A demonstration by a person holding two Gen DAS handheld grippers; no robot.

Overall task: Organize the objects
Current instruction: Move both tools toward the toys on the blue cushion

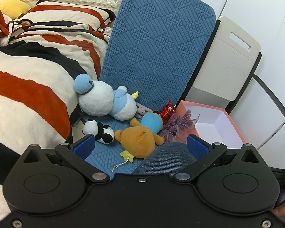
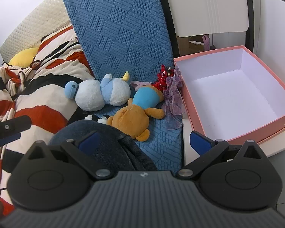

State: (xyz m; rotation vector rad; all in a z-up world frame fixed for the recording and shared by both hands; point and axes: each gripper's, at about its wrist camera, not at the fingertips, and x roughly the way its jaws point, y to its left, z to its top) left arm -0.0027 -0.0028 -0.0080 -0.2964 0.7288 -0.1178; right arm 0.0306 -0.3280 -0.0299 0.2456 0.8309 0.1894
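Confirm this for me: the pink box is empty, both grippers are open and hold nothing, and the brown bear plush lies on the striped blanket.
One detail is wrong. The brown bear plush lies on the blue textured mat, not on the striped blanket; the right wrist view shows it. The rest stands: the pink box is empty, and the left gripper and right gripper are open and hold nothing.
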